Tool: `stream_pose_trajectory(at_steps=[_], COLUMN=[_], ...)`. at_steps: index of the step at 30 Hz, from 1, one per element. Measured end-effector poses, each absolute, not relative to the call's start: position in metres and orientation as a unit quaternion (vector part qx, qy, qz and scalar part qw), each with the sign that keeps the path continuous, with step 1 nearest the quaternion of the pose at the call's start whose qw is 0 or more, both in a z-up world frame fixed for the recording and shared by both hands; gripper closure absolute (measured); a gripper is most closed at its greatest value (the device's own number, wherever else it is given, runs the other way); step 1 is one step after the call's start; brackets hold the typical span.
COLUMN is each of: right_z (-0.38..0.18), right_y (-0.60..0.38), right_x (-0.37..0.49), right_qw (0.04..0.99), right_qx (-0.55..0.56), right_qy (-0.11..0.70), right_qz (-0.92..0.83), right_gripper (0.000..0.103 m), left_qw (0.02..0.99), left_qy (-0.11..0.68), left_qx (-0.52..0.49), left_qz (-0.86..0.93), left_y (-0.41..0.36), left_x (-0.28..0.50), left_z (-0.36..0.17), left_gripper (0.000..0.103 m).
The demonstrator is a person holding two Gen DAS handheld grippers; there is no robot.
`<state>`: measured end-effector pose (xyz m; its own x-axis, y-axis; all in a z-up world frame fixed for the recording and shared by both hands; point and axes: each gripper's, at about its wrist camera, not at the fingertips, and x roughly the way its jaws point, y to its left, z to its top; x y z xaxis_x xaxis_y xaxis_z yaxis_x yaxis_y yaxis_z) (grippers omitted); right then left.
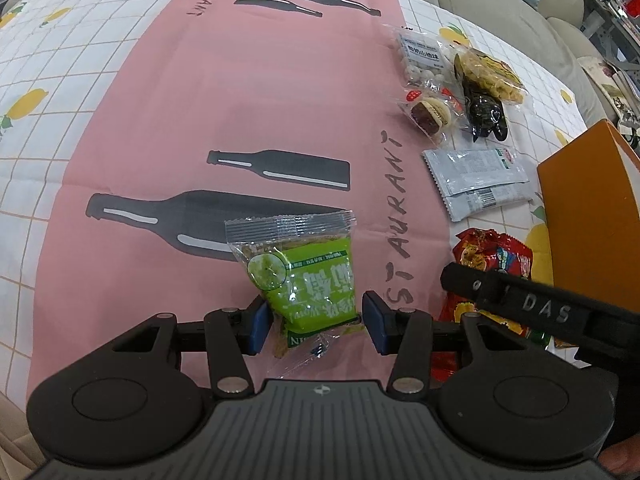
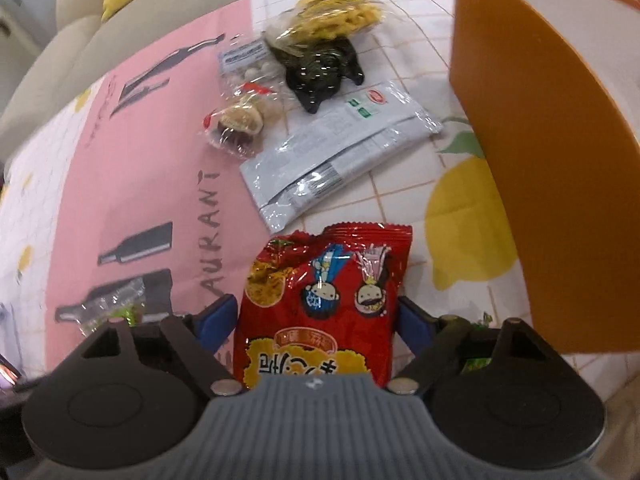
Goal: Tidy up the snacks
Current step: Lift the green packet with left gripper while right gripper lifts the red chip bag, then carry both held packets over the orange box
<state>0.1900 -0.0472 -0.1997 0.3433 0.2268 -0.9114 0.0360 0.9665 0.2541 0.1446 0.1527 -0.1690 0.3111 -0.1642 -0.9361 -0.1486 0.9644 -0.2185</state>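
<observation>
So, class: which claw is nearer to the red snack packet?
Right. The right claw straddles the red snack packet, a blue pad at each side. The left claw sits off to the packet's side, around the green snack packet on the pink cloth.

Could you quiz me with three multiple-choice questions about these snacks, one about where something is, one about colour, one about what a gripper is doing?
1. Where does the silver packet lie?
A. inside the orange box
B. on the tablecloth, beyond the red packet
C. under the green packet

2. What colour is the packet between the left gripper fingers?
A. green
B. blue
C. silver

3. What sits between the right gripper fingers?
A. nothing
B. a bottle
C. the red packet

Answers: B, it rests flat on the cloth past the red one; A, its printed face is green; C, the red packet fills the gap.
</observation>
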Motion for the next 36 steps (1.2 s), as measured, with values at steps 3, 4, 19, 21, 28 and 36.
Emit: stream_pose_trajectory(at_steps=[3,4,19,21,28,36], right_z=[-0.201,-0.201,-0.167,-0.158,-0.124,-0.082], right_y=[-0.04,-0.039,-0.049,-0.049,-0.059,-0.086], right_x=[0.19,0.189,0.185,0.186,0.188,0.182], right_qw=[0.814,0.815,0.844,0.85,0.869,0.872], right_qx=[0.081,0.074,0.094,0.099,0.112,0.121], right_qy=[0.572,0.57,0.518,0.508,0.466,0.446], right_qz=[0.07,0.071,0.098,0.101,0.127,0.163], right_gripper=[0.021,0.023,0.041,0.041,0.041,0.041], left_qw=[0.799,0.799,0.81,0.814,0.83,0.844], left_qy=[0.588,0.589,0.571,0.565,0.538,0.516], left_qx=[-0.125,-0.123,-0.134,-0.136,-0.145,-0.142], left_qz=[-0.006,-0.006,0.004,0.005,0.005,-0.029], left_y=[0.151,0.151,0.157,0.158,0.159,0.143], left_x=[0.145,0.146,0.141,0.14,0.136,0.132], left_z=[-0.169,-0.169,-0.156,-0.15,-0.121,-0.083], left_gripper=[0.048,0.047,0.051,0.052,0.052,0.053])
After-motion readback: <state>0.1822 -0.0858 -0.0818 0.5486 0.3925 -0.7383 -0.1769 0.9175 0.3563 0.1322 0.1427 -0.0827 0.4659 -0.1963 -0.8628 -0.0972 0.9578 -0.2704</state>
